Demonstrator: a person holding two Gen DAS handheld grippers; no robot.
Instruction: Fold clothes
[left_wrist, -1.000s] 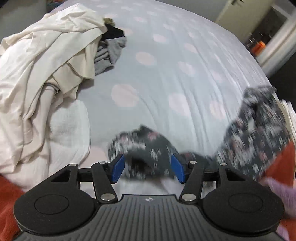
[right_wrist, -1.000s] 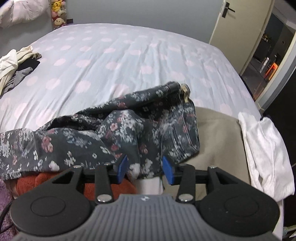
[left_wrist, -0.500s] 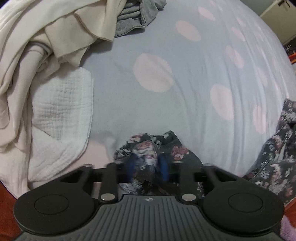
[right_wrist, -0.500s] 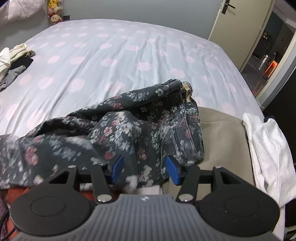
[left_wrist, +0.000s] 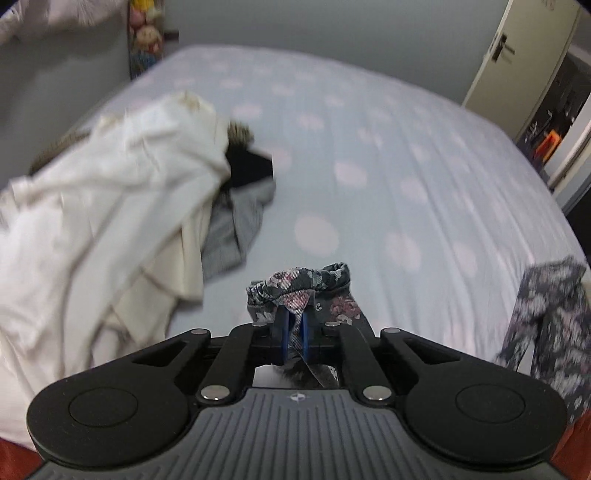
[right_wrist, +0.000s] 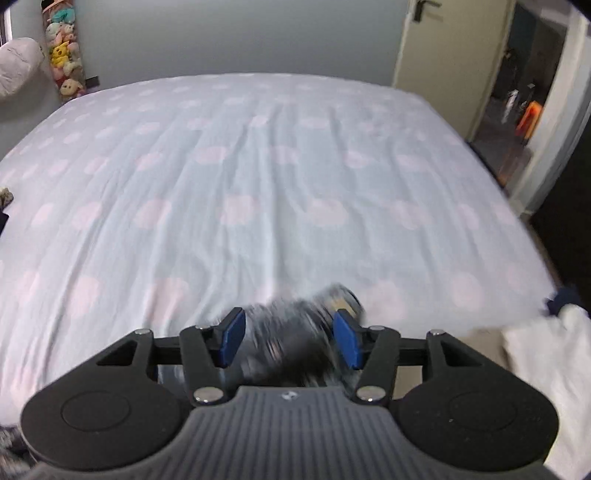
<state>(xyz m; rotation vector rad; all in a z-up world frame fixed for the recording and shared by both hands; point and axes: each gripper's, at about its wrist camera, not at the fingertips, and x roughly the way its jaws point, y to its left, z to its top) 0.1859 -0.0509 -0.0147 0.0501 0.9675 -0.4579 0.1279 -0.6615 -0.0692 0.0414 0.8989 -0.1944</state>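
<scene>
A dark grey floral garment (left_wrist: 306, 284) is pinched in my left gripper (left_wrist: 293, 325), whose blue pads are shut on a bunched edge of it, lifted above the bed. More of the same garment (left_wrist: 550, 325) hangs at the right edge of the left wrist view. In the right wrist view my right gripper (right_wrist: 288, 338) is open, its blue pads wide apart, with a blurred part of the floral garment (right_wrist: 295, 332) lying between them. I cannot tell whether the pads touch the cloth.
The bed (right_wrist: 258, 177) has a pale blue sheet with pink dots. A heap of cream and white clothes (left_wrist: 103, 229) with grey and black pieces (left_wrist: 240, 221) lies at the left. White cloth (right_wrist: 546, 354) lies at the bed's right corner. An open doorway (right_wrist: 517, 110) stands far right.
My left gripper has shut on the floral garment's edge and lifted it, and the view has swung up. My right gripper has opened wider and tilted up over the garment.
</scene>
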